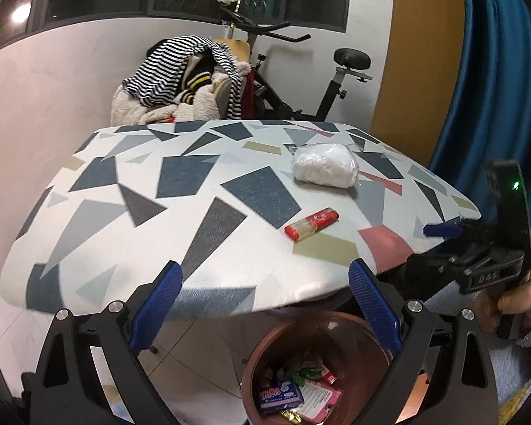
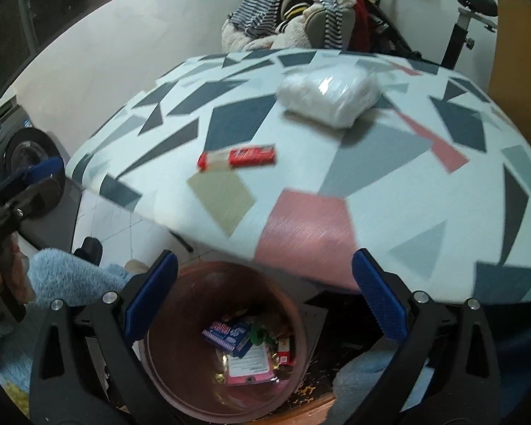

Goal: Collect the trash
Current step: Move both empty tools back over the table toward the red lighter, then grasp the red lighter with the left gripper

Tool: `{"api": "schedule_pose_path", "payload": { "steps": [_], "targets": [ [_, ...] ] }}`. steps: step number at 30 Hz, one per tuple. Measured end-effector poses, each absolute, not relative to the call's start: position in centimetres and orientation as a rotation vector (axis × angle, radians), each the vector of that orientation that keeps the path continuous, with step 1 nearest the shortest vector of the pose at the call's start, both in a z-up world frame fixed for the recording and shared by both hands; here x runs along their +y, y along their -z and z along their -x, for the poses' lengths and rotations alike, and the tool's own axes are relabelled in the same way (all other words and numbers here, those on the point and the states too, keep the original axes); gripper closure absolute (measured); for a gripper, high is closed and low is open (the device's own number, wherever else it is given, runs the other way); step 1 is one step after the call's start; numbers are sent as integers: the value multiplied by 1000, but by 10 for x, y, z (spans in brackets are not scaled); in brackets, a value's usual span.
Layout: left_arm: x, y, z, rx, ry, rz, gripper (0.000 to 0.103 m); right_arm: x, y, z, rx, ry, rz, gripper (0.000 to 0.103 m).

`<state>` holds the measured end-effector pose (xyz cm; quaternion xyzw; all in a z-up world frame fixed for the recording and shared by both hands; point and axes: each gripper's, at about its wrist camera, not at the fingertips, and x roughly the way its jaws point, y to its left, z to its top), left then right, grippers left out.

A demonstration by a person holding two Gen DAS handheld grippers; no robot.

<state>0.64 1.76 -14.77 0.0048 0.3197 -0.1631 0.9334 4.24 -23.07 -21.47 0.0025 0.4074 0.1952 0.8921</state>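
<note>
A red and clear wrapper [image 1: 311, 225] [image 2: 238, 157] lies on the patterned table [image 1: 131, 219] [image 2: 389, 191] near its front edge. Behind it rests a white plastic-wrapped bundle [image 1: 324, 170] [image 2: 327, 94]. Below the table edge stands a brown bin [image 1: 286, 333] [image 2: 184, 304] with several wrappers at its bottom. My left gripper [image 1: 265, 304] is open, empty, over the bin and the table edge. My right gripper [image 2: 263, 294] is open and empty above the bin; it also shows at the table's right side in the left wrist view [image 1: 442, 230].
A chair piled with striped clothes [image 1: 184, 78] [image 2: 293, 3] and an exercise bike [image 1: 301, 81] [image 2: 460, 17] stand behind the table. A blue curtain [image 1: 495, 88] hangs at right. A washing machine [image 2: 24, 163] is at left. A person's hand [image 1: 517, 301] holds the right gripper.
</note>
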Motion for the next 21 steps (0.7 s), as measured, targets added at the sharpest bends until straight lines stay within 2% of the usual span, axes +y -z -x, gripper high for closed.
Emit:
{"api": "schedule_pose_path", "payload": {
  "steps": [13, 15, 17, 21],
  "targets": [
    [-34, 166, -65, 693, 488, -131, 11, -269, 185, -82, 818, -326, -34, 6],
    [-41, 170, -74, 704, 531, -150, 16, -272, 186, -86, 819, -320, -40, 6],
    [-46, 173, -85, 729, 551, -160, 29, -276, 187, -91, 823, -312, -51, 6],
    [-59, 180, -108, 777, 592, -201, 41, -285, 189, -98, 820, -308, -74, 6]
  ]
}}
